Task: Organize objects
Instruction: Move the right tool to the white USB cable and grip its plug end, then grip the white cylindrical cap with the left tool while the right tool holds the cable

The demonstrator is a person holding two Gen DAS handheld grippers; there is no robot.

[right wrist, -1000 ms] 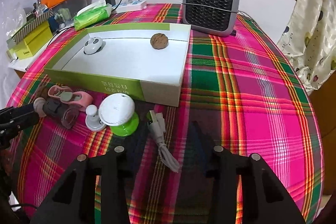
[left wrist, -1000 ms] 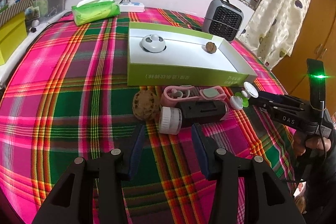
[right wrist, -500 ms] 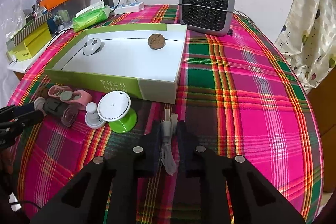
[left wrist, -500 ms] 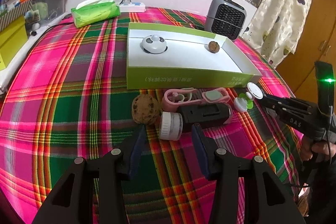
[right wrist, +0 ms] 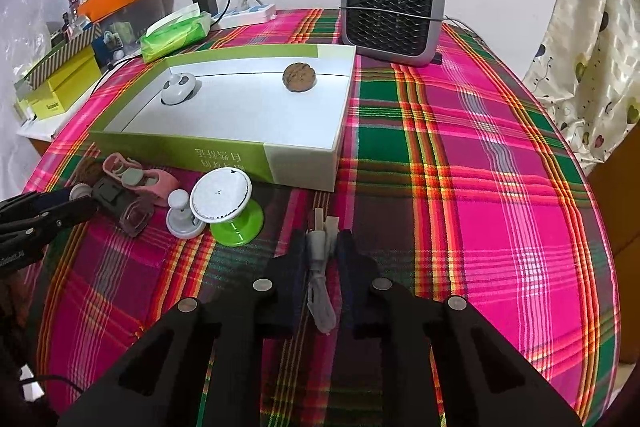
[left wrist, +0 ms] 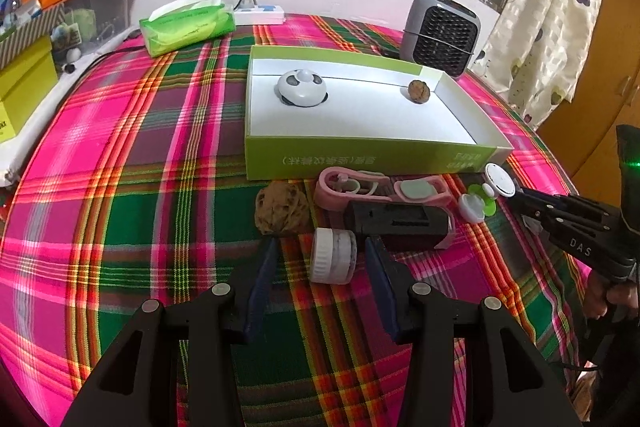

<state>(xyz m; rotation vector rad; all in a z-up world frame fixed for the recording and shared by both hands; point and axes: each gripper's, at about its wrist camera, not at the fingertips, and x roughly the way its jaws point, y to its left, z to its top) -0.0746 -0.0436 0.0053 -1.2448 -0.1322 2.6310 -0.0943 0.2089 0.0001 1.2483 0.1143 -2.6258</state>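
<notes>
A green-sided box (left wrist: 360,159) with a white inside holds a white round gadget (left wrist: 301,89) and a walnut (left wrist: 419,91). In front of it lie a big walnut (left wrist: 281,207), a white-capped jar (left wrist: 334,255), a black device (left wrist: 396,223), a pink clip (left wrist: 360,187) and a white and green stand (right wrist: 228,201). My left gripper (left wrist: 320,251) is open around the jar. My right gripper (right wrist: 320,247) is shut on a grey USB cable (right wrist: 320,267), right of the stand; it also shows in the left wrist view (left wrist: 532,215).
A grey heater (right wrist: 392,11) stands behind the box. A green tissue pack (left wrist: 186,25), a power strip (left wrist: 260,15) and yellow boxes (left wrist: 24,87) are at the back left. The plaid cloth (right wrist: 480,167) covers the table; a curtain (left wrist: 552,7) hangs on the right.
My right gripper has closed on the grey cable. My left gripper has moved forward so the white-capped jar sits between its open fingers.
</notes>
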